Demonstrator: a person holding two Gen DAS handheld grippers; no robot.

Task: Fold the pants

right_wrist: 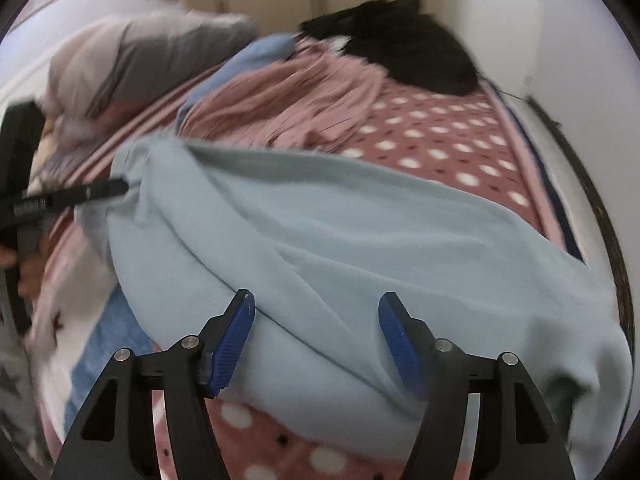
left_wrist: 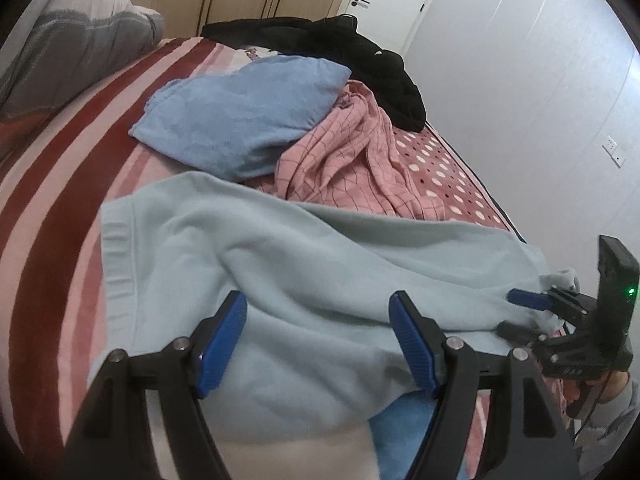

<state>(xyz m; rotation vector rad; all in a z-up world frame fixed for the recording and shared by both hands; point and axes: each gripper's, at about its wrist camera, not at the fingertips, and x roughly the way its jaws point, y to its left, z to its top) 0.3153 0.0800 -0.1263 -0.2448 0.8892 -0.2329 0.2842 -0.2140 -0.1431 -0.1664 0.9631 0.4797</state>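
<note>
Left wrist view: pale blue pants (left_wrist: 304,264) lie across the bed (left_wrist: 60,208); the left claw (left_wrist: 316,340) gapes over them. Right claw (right_wrist: 316,340) spread wide over the cloth too.

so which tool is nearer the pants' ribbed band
Left. The left tool sits open above the pants by the ribbed band; the right tool is at their far end.
</note>
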